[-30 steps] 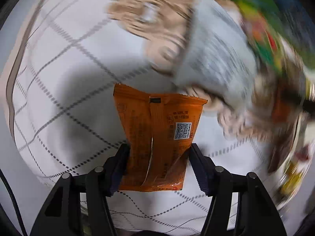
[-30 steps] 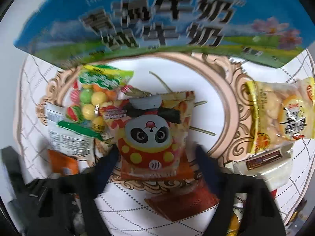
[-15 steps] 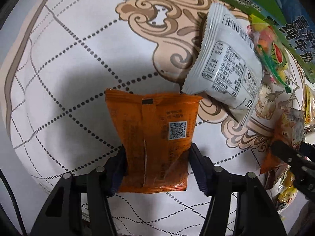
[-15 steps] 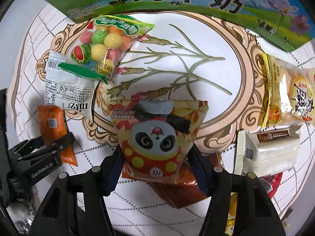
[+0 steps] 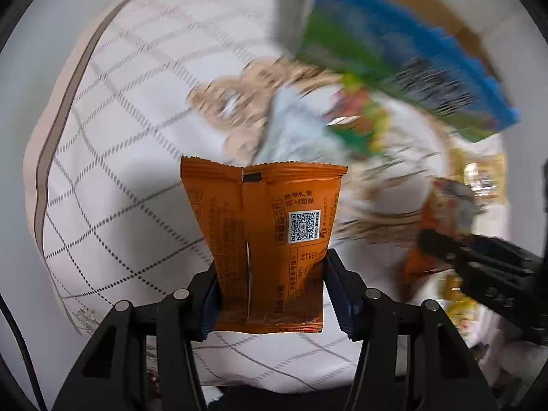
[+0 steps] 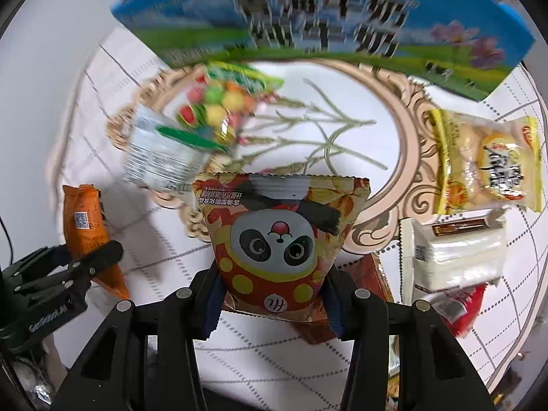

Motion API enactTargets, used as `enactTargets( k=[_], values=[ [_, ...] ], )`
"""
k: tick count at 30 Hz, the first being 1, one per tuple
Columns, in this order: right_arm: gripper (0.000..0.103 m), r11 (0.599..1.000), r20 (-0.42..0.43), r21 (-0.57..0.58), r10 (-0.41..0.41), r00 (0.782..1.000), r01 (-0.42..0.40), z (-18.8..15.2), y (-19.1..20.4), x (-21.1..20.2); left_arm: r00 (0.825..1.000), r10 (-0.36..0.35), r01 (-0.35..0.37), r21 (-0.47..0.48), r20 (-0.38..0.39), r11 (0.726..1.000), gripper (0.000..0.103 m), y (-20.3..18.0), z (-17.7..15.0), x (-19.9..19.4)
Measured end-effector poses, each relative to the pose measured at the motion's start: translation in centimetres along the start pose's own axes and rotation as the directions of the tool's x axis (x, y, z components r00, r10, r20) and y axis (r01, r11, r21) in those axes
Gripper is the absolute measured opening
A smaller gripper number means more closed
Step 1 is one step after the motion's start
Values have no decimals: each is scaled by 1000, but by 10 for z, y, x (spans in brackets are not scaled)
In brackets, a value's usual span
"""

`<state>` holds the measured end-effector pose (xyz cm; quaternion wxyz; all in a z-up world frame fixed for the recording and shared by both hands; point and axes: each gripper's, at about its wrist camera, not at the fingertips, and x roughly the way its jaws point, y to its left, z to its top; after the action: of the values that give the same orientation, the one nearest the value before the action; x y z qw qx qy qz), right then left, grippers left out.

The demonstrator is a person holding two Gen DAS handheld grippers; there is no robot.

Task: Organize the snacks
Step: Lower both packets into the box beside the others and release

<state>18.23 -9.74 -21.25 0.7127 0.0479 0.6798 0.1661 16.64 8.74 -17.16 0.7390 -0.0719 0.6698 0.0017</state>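
Left wrist view: the left gripper (image 5: 270, 294) is clenched on an orange packet (image 5: 265, 239), its two pads pressing the packet's lower sides. The packet stands upright between the jaws, back seam and QR code facing the camera, lifted clear of the tablecloth (image 5: 113, 157) — a white cloth with a dotted grid. Far right lies a blue-and-green milk carton (image 5: 404, 65), heavily blurred. Below it sit a white packet (image 5: 294, 140) and a colourful candy bag (image 5: 356, 116), both smeared by motion. At the right edge the right gripper (image 5: 441, 250) enters, grasping a blurred red-orange bag (image 5: 435, 219).

Right wrist view: the right gripper (image 6: 270, 298) is closed on a panda snack bag (image 6: 277, 239), held upright with the panda face toward the camera. Behind it the tablecloth (image 6: 342, 89) shows a beige ornamental oval with printed twigs. The milk carton (image 6: 325, 34) spans the far edge. Far left of the panda bag lie the candy bag (image 6: 222, 102) and, touching it, the white packet (image 6: 157, 154). At the left edge the left gripper (image 6: 89, 260) holds the orange packet (image 6: 85, 226). On the right rest a yellow biscuit bag (image 6: 486, 164) and, just nearer, a white wrapped bar (image 6: 455, 253) — a red wrapper (image 6: 462, 311) shows beneath it. A brown packet (image 6: 370, 274) lies partly hidden behind the panda bag.
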Motion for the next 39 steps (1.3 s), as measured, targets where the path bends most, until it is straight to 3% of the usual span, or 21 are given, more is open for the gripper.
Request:
enactTargets(
  k=[8,11,17,22,27,33,39],
  values=[
    [51,995,138,30,91,986,-96,28,-19,-92,984,-152,143,103,89,984,52,-49,49,-68],
    [51,995,205,29,83,975,-91,57,-32,-125,979,-162,144,142,124,979,52,-69,83,-82],
    [51,999,287,34,-15,958,5,133,-61,-161,978,-115,80,198,176,977,52,-104,161,-96],
    [51,996,261,51,-82,962,71,205,-89,-157,988,-43,11,211,150,978,52,-111,230,-76],
    [51,988,189,84,-144,971,130,271,-115,-129,997,25,-40,198,74,979,52,-107,290,-31],
    [52,979,117,99,-190,975,179,313,-135,-89,994,107,-104,196,-6,975,53,-106,332,22],
    [54,973,76,106,-212,974,204,338,-145,-60,990,130,-120,152,-59,981,54,-98,356,55]
  ],
)
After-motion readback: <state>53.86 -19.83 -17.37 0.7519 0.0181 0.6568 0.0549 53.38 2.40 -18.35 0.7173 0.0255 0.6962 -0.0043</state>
